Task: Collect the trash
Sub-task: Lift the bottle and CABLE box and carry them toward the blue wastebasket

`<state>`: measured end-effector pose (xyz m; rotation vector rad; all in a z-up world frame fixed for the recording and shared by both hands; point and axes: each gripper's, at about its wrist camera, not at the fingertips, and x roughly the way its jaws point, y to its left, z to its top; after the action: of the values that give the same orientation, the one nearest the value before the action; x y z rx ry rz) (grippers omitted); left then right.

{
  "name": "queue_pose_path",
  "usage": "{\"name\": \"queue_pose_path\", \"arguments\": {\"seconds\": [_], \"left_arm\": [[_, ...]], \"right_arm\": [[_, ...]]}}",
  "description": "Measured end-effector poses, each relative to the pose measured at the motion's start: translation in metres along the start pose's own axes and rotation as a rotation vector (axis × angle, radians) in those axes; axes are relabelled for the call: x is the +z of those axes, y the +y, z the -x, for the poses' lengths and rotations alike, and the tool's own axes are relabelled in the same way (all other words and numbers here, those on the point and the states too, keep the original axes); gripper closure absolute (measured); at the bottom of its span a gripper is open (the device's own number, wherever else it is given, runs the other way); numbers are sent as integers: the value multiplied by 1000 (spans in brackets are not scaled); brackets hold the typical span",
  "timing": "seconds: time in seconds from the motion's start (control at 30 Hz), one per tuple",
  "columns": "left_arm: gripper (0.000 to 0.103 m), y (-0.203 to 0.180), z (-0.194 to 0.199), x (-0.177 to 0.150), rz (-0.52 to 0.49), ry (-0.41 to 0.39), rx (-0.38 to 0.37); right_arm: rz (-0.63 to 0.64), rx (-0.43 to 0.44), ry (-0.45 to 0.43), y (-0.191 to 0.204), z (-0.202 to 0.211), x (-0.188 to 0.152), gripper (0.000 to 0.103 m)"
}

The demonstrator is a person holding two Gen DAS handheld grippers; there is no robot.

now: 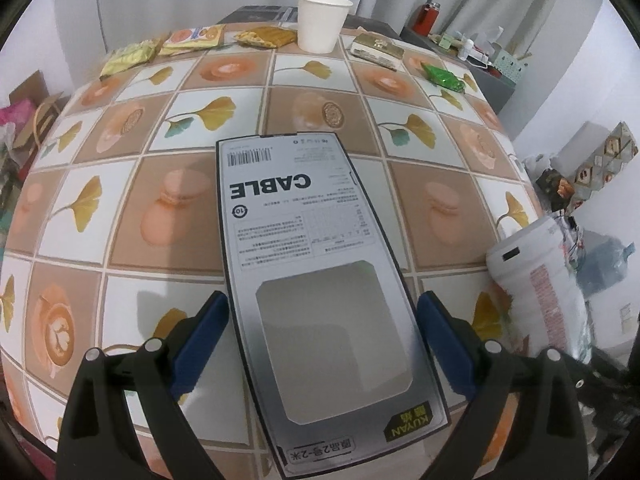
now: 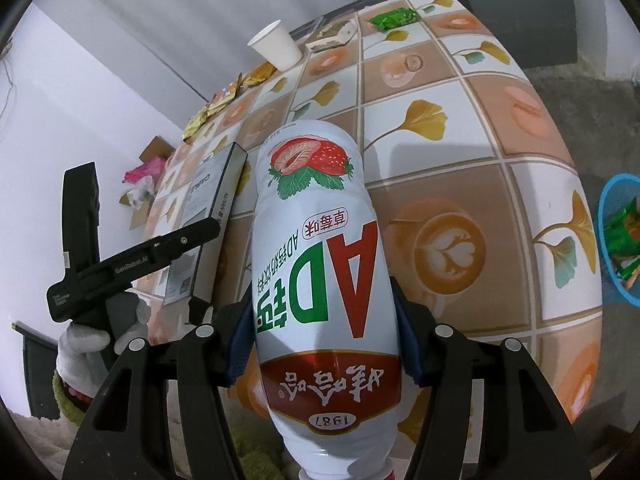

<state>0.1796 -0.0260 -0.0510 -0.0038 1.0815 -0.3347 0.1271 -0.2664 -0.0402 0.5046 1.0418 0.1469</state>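
Left gripper (image 1: 322, 316) angled down over the table's near edge, pinching grey flat cardboard cable box (image 1: 316, 264) | Right gripper (image 2: 320, 340) tilted down, clamping white strawberry-print plastic bottle (image 2: 320, 264) above tiled tablecloth (image 2: 460, 184).

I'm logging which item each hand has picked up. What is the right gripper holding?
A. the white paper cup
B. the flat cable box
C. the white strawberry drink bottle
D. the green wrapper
C: in the right wrist view the right gripper has its blue pads pressed against both sides of the strawberry drink bottle; the paper cup stands far off on the table.
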Motion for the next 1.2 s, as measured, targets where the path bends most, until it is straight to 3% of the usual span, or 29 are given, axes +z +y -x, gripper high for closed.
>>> {"name": "queue_pose_path", "arguments": {"seconds": [0.23,0.43,0.73,0.8,1.2], "left_arm": [[10,-5,7,-9,-133,-10,-37],[10,-2,2,-4,-126,-10,33],[11,-4,-9,-4,-133,-14,67],[16,-4,-8,-4,-133,-24,64],[18,-7,8,-6,-145,-98,94]], "right_arm": [[-10,-19,-1,2,-1,2,46],[4,-56,-2,8,-5,4,43],[35,-127,-10,14,-9,4,39],[33,-130,-15,14,-10,5,38],[12,-115,-48,11,-9,1,44]]}}
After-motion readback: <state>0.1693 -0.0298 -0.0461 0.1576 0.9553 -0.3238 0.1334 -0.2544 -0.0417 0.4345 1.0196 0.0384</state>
